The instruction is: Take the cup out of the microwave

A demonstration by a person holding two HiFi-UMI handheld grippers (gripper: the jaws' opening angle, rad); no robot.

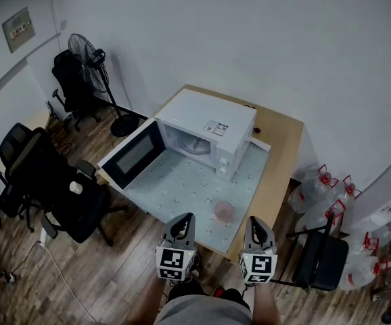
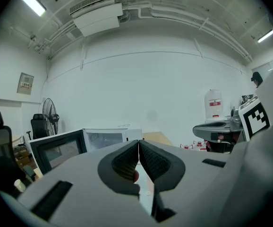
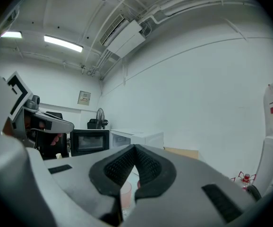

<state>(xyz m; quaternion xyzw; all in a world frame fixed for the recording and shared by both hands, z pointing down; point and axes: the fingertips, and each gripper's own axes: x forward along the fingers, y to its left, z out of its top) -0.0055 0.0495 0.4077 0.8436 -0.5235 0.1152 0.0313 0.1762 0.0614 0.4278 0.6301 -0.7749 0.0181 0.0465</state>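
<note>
Left tongs (image 1: pixel 185 218): pads pressed together, nothing between them. Right tongs (image 1: pixel 255 221): likewise fully closed, empty. Both are confirmed in their own gripper views (left tongs (image 2: pixel 139 148), right tongs (image 3: pixel 134 150)).

Cup (image 1: pixel 224 211): small, pinkish and translucent. It stands upright on the pale mat (image 1: pixel 175 181) on the bench (image 1: pixel 280 147), between the two tongs and just ahead of their tips, nearer the right pair. Neither pair touches it. In the right gripper view the cup (image 3: pixel 126 193) shows low, under the closed pads.

Microwave (image 1: pixel 205 124): well ahead of both tongs. Its door (image 1: pixel 133 156) is swung open, ahead and to the left of the left tongs. No cup is visible in the cavity. Judged: the removal is done.

Risks:
- The cup looks light and sits close to the near bench edge, so a forward drift of either closed pair could knock it over or push it off.
- The open door juts into the left tongs' path, so a sweep that way could strike it.
</note>
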